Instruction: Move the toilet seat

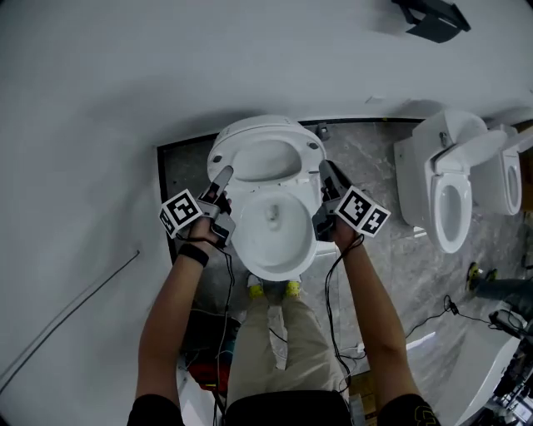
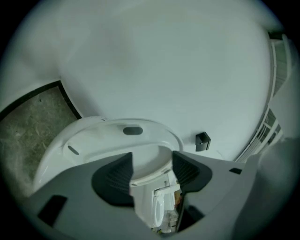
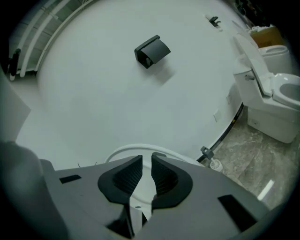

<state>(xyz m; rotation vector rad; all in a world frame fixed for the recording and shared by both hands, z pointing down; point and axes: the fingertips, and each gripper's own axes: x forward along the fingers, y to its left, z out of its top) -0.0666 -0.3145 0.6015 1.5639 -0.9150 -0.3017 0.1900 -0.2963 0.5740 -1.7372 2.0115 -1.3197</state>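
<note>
A white toilet stands against the wall, its bowl (image 1: 275, 250) open below me. The toilet seat (image 1: 266, 158) is tipped up toward the wall above the bowl. My left gripper (image 1: 223, 179) is at the seat's left edge. In the left gripper view the seat rim (image 2: 150, 166) fills the wide gap of that gripper (image 2: 151, 161), touching both pads. My right gripper (image 1: 326, 170) is at the seat's right edge. In the right gripper view its gripper (image 3: 146, 164) stands nearly together on a thin white edge of the seat (image 3: 146, 187).
Two more white toilets (image 1: 445, 187) (image 1: 504, 179) stand to the right on the grey marble floor. A black bracket (image 1: 433, 17) hangs on the wall. Cables (image 1: 454, 312) trail across the floor at lower right. The person's legs are just in front of the bowl.
</note>
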